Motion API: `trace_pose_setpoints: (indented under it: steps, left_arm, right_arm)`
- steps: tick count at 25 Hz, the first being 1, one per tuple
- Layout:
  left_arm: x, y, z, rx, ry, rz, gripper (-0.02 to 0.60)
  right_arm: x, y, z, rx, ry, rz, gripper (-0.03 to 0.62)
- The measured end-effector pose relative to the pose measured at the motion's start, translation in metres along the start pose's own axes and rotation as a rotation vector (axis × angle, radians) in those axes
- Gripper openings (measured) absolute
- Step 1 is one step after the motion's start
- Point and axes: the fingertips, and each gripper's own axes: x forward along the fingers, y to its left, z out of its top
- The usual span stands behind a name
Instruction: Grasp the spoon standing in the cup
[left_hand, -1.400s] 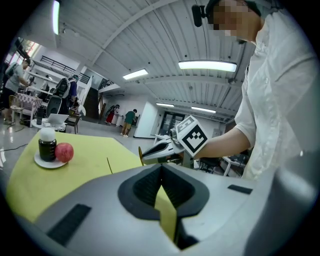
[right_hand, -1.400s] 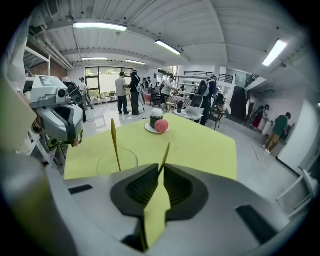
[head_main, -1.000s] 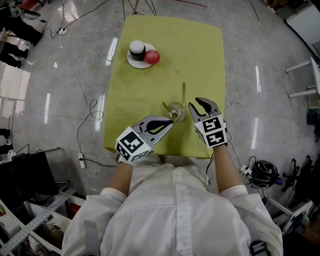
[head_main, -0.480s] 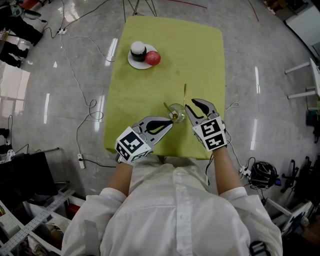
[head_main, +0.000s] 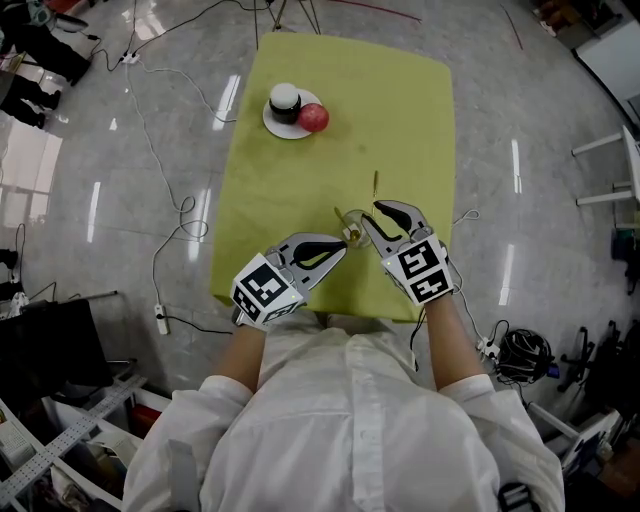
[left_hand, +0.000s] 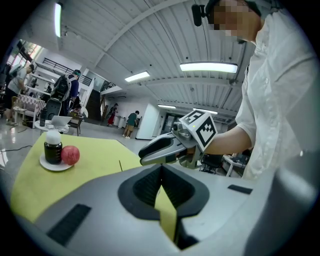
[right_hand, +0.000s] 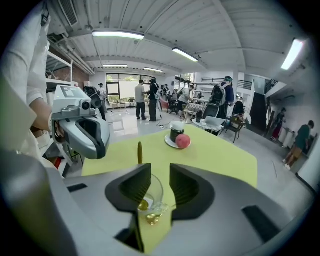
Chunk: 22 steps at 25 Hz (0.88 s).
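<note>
Spoon (head_main: 340, 214) stands in the clear glass cup (head_main: 352, 221), which sits on the yellow-green table (head_main: 300, 190) near the edge closest to you. Its gold bowl is at the cup's bottom, and its handle leans out over the rim toward your left.

Your right hand-held gripper (head_main: 368, 214) is released, its 2 jaws well apart. In the right gripper view the cup (right_hand: 152, 192) sits between them, and the spoon (right_hand: 140, 152) handle rises above the jaw on that view's left. You cannot tell whether either jaw touches the glass. Neither is closed on the spoon.

Your left hand-held gripper (head_main: 343, 246) is clenched on nothing. In its own view the 2 jaws of that left hand-held gripper (left_hand: 161, 172) meet at the tips, with only a sliver of yellow table showing behind them. It lies just beside the cup on your left, tips pointing toward it.

Well beyond the cup, toward the table's far end, a white plate (head_main: 272, 121) carries a dark jar (head_main: 285, 101) with a white lid. A red apple (head_main: 314, 117) sits just beside the jar.
</note>
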Motion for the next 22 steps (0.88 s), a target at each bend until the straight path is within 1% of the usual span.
trace_pose_setpoints:
  steps: [4, 8, 22]
  left_arm:
    - [-0.004, 0.003, 0.000, -0.002, -0.004, 0.011, 0.005]
    - [-0.008, 0.005, 0.000, -0.004, -0.004, 0.023, 0.005]
    - [-0.025, 0.011, -0.003, -0.012, 0.001, 0.053, 0.005]
  right_arm:
    - [0.009, 0.014, 0.003, -0.040, 0.012, 0.072, 0.117]
    - [0.018, 0.024, 0.001, -0.063, 0.037, 0.115, 0.117]
    - [0.045, 0.033, -0.006, -0.098, 0.098, 0.164, 0.086]
